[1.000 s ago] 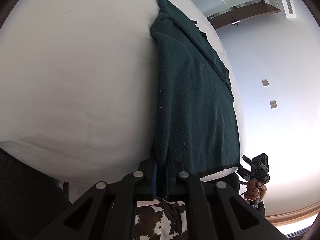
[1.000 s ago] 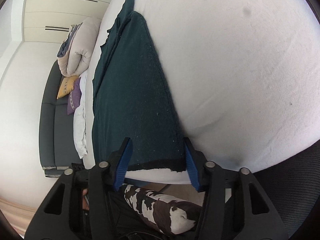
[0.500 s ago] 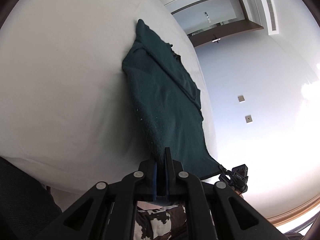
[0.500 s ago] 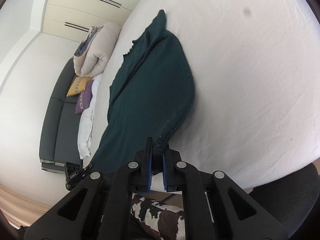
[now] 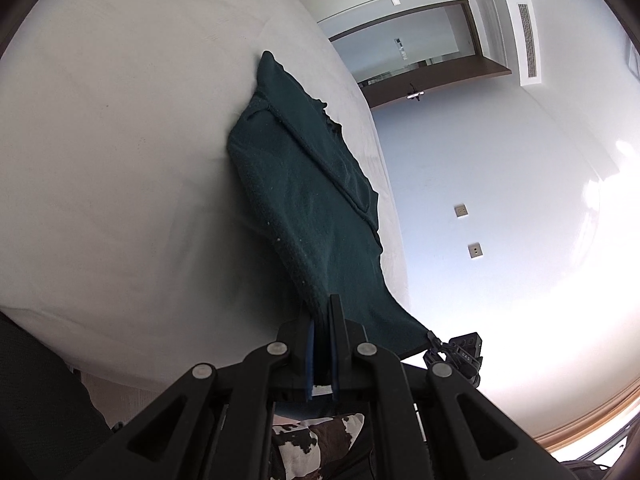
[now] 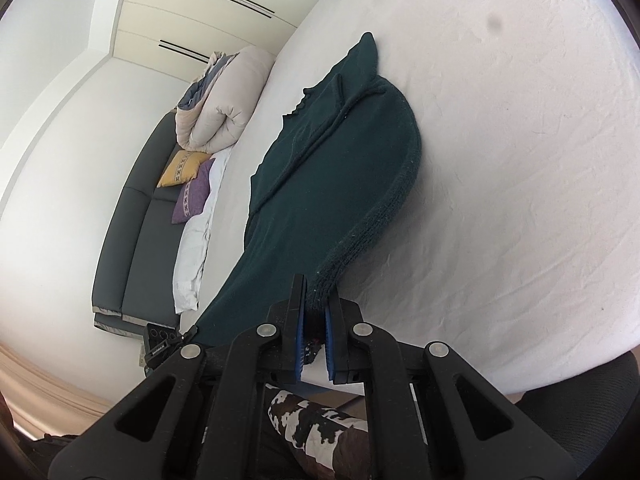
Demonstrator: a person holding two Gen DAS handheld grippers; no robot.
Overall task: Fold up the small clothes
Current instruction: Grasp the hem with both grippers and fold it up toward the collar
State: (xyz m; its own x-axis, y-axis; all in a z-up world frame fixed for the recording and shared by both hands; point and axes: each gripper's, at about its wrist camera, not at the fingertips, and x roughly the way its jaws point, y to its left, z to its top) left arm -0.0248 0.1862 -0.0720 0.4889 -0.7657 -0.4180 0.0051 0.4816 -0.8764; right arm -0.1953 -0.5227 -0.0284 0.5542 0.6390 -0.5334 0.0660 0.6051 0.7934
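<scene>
While both grippers pinch garment, only right view shows sofa.

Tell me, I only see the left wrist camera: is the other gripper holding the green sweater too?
Observer: Yes. The right gripper is shut on the dark green sweater at its near hem, like the left gripper.
Operator: What's beside the bed over there?
Observer: A dark grey sofa with a yellow cushion and a purple cushion on it.
Operator: Anything else?
Observer: A rolled beige duvet lies at the sofa's far end.
</scene>
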